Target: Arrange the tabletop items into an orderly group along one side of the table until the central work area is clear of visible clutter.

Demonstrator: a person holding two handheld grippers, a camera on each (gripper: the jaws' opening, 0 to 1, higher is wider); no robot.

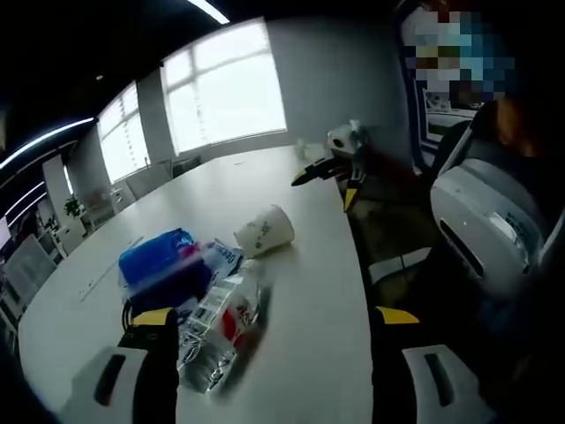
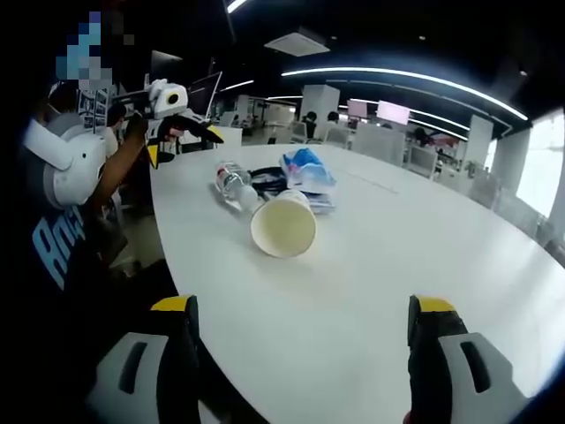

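Note:
A white paper cup [image 1: 265, 231] lies on its side on the white table [image 1: 309, 291]. In the right gripper view the cup's [image 2: 284, 225] mouth faces me. Close by are a blue packet [image 1: 159, 261], a clear plastic bottle [image 1: 221, 331] lying flat, and a black cable loop [image 1: 131, 309]. My left gripper [image 1: 275, 318] is open, its left jaw just beside the bottle. My right gripper [image 2: 303, 307] stands open a little short of the cup. Behind the cup lie the bottle [image 2: 234, 183], the packet [image 2: 306, 170] and the cable [image 2: 265, 177]. Each gripper also appears in the other's view: right gripper [image 1: 328, 177], left gripper [image 2: 184, 146].
The table's curved edge [image 1: 357, 265] runs down the right of the left gripper view, with floor beyond it. A person in a dark shirt [image 2: 62, 238] stands at that edge. Bright windows [image 1: 221, 88] and office desks [image 2: 380, 141] lie beyond the table.

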